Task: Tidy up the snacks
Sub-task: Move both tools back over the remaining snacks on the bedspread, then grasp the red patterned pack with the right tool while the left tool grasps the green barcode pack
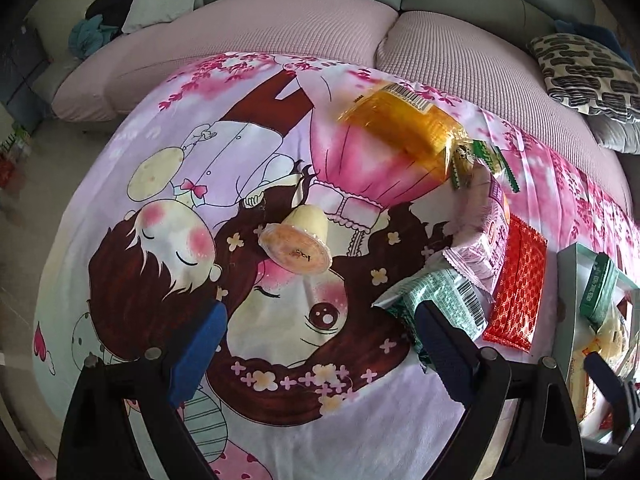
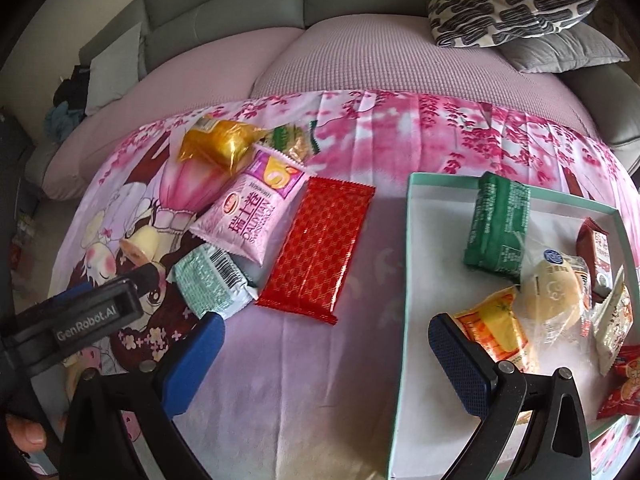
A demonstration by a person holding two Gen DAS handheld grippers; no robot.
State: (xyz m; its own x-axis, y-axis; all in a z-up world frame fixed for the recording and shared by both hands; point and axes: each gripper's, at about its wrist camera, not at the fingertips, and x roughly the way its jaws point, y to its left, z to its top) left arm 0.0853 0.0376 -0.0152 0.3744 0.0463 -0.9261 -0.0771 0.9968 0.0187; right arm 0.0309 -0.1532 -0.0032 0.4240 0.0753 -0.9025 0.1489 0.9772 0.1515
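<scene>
- Left tool (image 1: 316, 344) wide apart, empty, hovering above the table's cartoon-print pink cloth (image 1: 280, 412).
- Right tool (image 2: 324, 354) likewise apart, empty.
- Best aimed at the nearest loose snack, the pale-green foil packet (image 2: 212, 284); pinch across its short width.
- Carry into the shallow mint-rimmed box (image 2: 440, 208) just right.

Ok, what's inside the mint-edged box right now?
The box holds a dark green packet, a pale round bun, a yellow packet and red packs at the right edge; anything beneath them is covered.
</scene>
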